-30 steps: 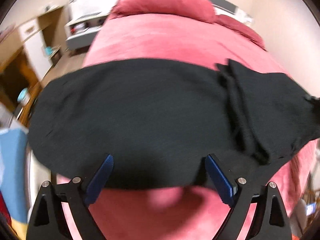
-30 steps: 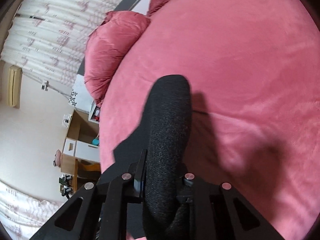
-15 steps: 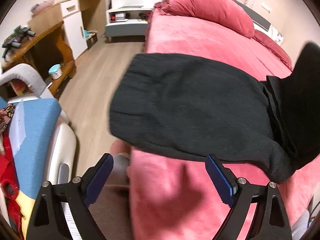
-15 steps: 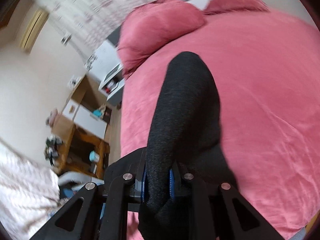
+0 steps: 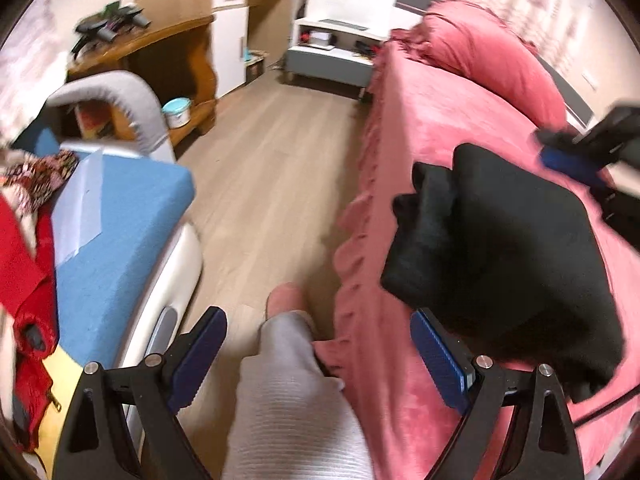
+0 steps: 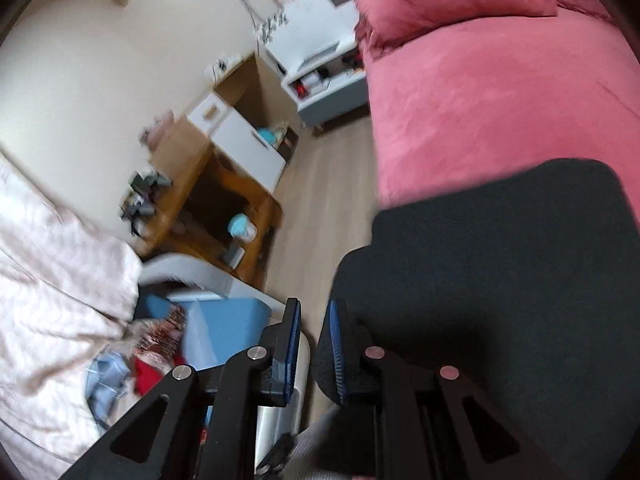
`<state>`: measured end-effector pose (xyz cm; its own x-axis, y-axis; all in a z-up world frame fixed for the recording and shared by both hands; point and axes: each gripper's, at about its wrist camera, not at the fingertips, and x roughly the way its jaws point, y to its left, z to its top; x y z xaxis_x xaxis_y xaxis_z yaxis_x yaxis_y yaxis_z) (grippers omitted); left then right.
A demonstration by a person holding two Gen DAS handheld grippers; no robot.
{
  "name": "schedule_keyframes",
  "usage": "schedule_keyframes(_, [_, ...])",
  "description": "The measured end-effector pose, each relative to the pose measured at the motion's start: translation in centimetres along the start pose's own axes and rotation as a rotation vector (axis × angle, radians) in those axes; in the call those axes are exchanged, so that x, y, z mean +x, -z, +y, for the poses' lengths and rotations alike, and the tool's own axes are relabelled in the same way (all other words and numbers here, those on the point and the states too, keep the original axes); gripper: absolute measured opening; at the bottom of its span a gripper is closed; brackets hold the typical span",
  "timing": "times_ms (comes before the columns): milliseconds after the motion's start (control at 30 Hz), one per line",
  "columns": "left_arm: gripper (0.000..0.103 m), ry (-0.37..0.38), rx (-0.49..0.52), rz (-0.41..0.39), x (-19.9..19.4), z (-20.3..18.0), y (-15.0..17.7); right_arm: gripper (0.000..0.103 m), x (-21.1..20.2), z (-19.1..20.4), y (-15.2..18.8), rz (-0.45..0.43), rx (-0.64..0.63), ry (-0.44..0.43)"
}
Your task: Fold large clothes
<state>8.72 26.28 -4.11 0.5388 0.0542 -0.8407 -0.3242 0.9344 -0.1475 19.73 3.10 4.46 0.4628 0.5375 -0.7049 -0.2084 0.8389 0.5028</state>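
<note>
- The bed, under a pink frilled cover, carries the folded black garment near its edge.
- A pink pillow lies at its head.
- A wood-plank floor runs beside it.

Pale wood flooring is running between a pink-covered bed and a blue padded seat. A wooden desk is standing against the cream wall, beside a white nightstand. Patterned curtains are hanging behind the bed.
</note>
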Motion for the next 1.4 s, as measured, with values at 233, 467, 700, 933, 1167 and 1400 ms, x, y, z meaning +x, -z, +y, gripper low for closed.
schedule_keyframes(233, [0.094,0.074,-0.087,-0.009,0.1,1.6,-0.1,0.035,2.8,0.8,3.5,0.133,-0.028,-0.094])
schedule_keyframes(467, [0.094,0.289,-0.009,-0.009,0.7,-3.6,-1.4,0.037,-9.4,-7.2,7.5,-0.140,0.053,0.094])
schedule_keyframes(700, [0.092,0.310,0.084,0.101,5.0,-8.6,-2.3,0.043,-17.2,-18.6,12.8,-0.208,0.341,0.238])
schedule_keyframes(933, [0.080,0.264,0.119,0.121,6.1,-9.9,-2.8,0.043,-14.5,-21.8,15.0,-0.108,0.441,0.058])
schedule_keyframes(1167, [0.019,0.339,0.171,0.097,2.6,-11.1,-3.7,0.043,-11.8,-26.4,17.4,-0.092,0.727,-0.220])
schedule_keyframes(1400, [0.015,0.478,0.060,0.043,-0.3,-9.3,-6.8,0.013,-14.3,-22.0,13.9,-0.154,0.492,-0.137])
